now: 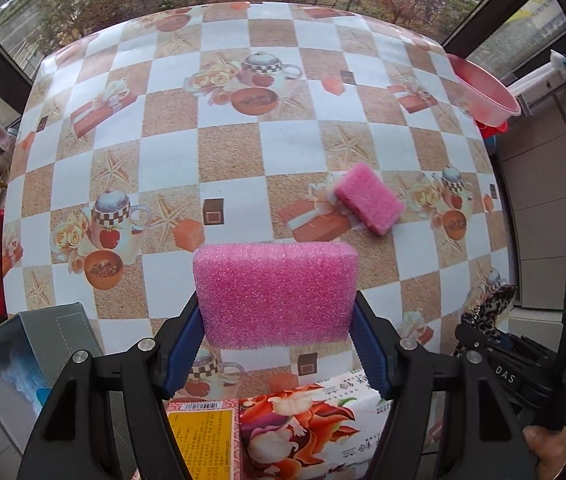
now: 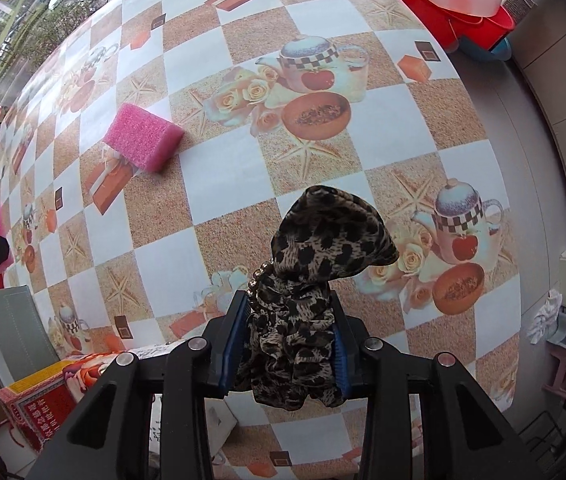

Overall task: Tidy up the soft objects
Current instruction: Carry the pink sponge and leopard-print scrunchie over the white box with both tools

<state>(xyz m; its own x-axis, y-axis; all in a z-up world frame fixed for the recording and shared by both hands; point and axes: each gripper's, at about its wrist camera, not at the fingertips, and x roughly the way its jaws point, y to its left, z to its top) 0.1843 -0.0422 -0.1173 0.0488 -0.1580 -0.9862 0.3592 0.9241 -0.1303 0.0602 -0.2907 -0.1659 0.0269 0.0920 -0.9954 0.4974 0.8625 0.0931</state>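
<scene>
Both grippers loaded. Left gripper [image 1: 277, 320] pinches a pink sponge [image 1: 276, 294] across its short ends; the pads [image 1: 185, 344] are set low on the block, so most of it sticks out forward past the fingertips, face-on to the camera, and the foam doesn't look visibly crushed, so the squeeze seems light. It's held off the checkered tablecloth [image 1: 227, 152], not resting on it. Right gripper [image 2: 289, 334] is clamped on a leopard-print scarf [image 2: 315, 276]: bunched fabric fills the gap between the jaws, a loop stands up beyond the tips and the rest droops below. A short string of beads [image 2: 257, 280] hangs on the scarf by the left finger; likely a trim, can't tell how it's attached. A second pink sponge [image 1: 369, 198] lies loose on the cloth, ahead and right of the left gripper, ahead and left of the right one, well apart from both. Directly below and behind the left fingers sits a floral box [image 1: 303, 428], with an open grey box [image 1: 39, 344] just to its left, something pale blue inside. Judgement: those boxes are probably the drop targets, which would explain why both items are carried near that edge of the table. Which item goes where isn't readable. Risk: scarf tail could snag on a box rim at release. Pink basin [image 1: 483, 92] far ahead-right looks unrelated.
</scene>
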